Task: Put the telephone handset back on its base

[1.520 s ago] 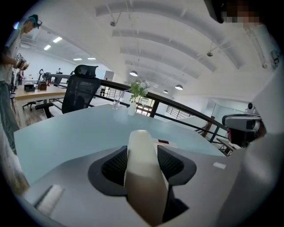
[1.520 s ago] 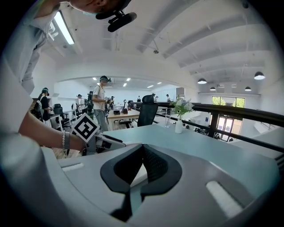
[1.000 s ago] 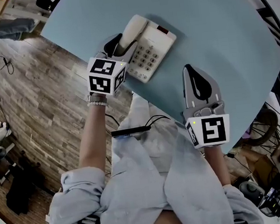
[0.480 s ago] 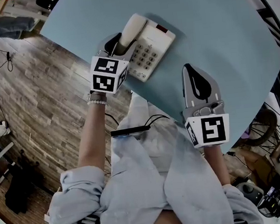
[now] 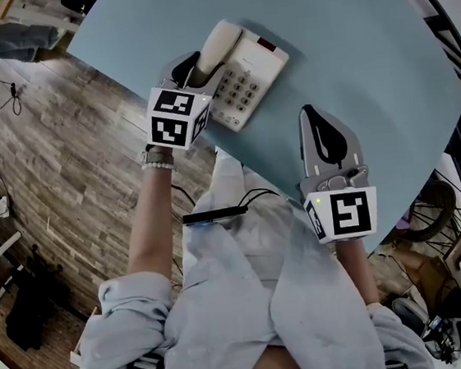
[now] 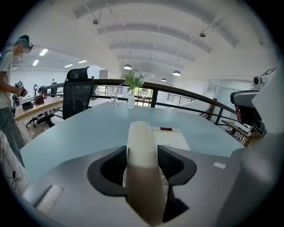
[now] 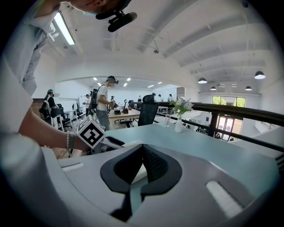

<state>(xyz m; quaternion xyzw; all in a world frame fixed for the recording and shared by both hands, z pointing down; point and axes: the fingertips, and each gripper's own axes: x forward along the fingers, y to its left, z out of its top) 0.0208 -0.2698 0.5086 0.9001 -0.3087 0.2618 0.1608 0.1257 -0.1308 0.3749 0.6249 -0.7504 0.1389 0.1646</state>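
A cream telephone base (image 5: 250, 85) with a keypad sits near the front left edge of the pale blue table (image 5: 346, 34). Its cream handset (image 5: 217, 49) lies along the base's left side, and my left gripper (image 5: 193, 69) is shut on its near end. In the left gripper view the handset (image 6: 141, 164) runs straight out between the jaws, with the base (image 6: 171, 137) just beyond. My right gripper (image 5: 322, 121) rests over the table to the right of the phone, shut with nothing in it; its tips (image 7: 143, 153) meet.
The table edge (image 5: 152, 81) runs diagonally just behind my left gripper, with wooden floor (image 5: 64, 174) below. A vase with a plant (image 6: 132, 91) and a glass (image 6: 114, 98) stand at the far side. An office chair (image 6: 76, 93) and people stand beyond.
My left gripper has shifted slightly up and forward with the handset, bringing it a little further along the base. The right gripper has not moved.
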